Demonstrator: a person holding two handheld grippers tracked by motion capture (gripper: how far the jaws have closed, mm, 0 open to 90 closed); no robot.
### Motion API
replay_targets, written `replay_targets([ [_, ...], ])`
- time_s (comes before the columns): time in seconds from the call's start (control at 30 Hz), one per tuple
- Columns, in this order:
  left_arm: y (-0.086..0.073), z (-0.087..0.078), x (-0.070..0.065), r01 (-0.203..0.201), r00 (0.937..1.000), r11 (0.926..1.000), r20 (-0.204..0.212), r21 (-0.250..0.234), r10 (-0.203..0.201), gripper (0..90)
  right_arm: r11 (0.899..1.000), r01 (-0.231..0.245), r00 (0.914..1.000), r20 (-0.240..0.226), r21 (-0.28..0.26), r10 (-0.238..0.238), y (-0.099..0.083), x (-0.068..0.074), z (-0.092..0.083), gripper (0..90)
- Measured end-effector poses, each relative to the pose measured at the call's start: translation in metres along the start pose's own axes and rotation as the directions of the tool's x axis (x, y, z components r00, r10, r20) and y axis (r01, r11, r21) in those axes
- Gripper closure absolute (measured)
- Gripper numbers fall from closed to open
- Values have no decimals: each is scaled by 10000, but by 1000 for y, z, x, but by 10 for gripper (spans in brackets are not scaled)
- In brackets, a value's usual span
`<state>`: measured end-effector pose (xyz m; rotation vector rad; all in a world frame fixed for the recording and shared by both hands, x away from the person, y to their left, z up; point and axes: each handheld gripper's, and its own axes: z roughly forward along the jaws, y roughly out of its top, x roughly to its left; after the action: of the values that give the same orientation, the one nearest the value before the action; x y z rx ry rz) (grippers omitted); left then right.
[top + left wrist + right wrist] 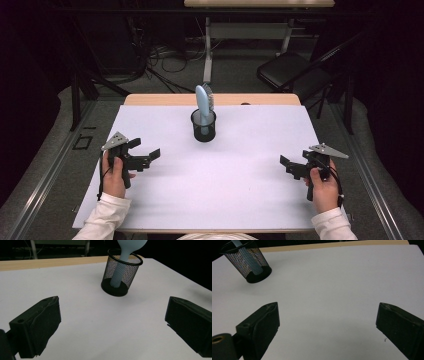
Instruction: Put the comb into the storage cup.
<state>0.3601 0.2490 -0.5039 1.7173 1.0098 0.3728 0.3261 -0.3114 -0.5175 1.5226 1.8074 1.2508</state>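
The left gripper [145, 152] hovers low over the near left of the tabletop [250, 150], its blocky matte-black jaws spread wide with nothing between them; the right gripper [292, 167] mirrors it at the near right, jaws equally parted and empty. Each is held in a hand [116, 175] with a white sleeve. Well apart from both, toward the far middle of the smooth white tabletop, stands a round black wire-mesh cup [203, 126]. A pale blue plastic hairbrush [204, 102] sits handle-down in it, leaning slightly, its rounded oval head rising above the rim and its handle visible through the mesh.
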Motion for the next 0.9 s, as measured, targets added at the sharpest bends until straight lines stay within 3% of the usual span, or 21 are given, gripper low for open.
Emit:
replay_targets([
  [0.9,-11,7,8,139,9996,9997,-256,208,-134,5,9996,-24,9996,280,284,16,-18,-9,14,48],
])
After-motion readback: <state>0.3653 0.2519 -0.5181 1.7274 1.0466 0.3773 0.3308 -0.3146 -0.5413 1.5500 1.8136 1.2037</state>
